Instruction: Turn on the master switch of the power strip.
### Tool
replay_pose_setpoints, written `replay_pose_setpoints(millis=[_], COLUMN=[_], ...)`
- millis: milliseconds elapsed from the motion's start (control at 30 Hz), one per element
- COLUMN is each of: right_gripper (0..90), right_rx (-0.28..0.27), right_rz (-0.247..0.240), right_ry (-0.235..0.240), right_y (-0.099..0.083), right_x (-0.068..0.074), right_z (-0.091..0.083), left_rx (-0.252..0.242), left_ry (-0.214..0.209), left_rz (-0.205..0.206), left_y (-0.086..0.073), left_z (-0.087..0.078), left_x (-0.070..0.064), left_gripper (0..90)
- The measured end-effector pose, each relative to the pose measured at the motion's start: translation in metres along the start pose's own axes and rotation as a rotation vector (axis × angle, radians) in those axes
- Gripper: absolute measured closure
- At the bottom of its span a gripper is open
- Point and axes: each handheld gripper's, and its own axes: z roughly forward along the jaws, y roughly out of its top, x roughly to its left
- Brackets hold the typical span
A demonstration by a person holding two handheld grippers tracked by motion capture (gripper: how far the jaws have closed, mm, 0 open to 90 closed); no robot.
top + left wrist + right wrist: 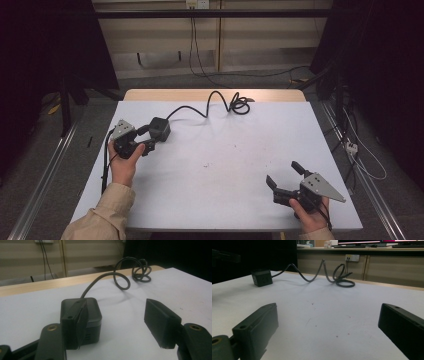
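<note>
Black plastic cube-shaped power adapter (pixel 90 315) could skid off sideways, since left gripper (pixel 148 138) sits wide open touching one side only, right gripper (pixel 285 176) agape, empty.

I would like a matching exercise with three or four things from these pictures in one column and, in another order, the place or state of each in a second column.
Things:
1. left tongs
2. right tongs
3. black cube adapter
4. cable coil

Places or states:
A. far middle of the white table
B. open, at the near right corner
C. open, one jaw against the cube
D. between the left jaws

Pairs: 1-C, 2-B, 3-D, 4-A
</note>
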Motion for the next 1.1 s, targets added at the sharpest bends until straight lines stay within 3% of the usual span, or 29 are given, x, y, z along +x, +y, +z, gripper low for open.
replay_pose_setpoints(millis=[433,700,1100], right_gripper=[2.2,2.2,2.3], right_rx=[-0.004,-0.005,-0.007], right_rz=[0.001,-0.002,-0.004], right_ry=[-0.001,0.001,0.001], right_y=[0.001,0.001,0.001], right_x=[0.000,-0.001,0.000], right_z=[0.000,-0.001,-0.001], left_rx=[0.024,0.031,0.037], left_ry=[0.025,0.018,0.028], left_rz=[0.004,-0.040,-0.026], left_y=[0.005,0.003,0.007], left_z=[0.006,0.009,0.014], left_x=[0.006,0.012,0.015], left_gripper=[46.8,55.4,62.3])
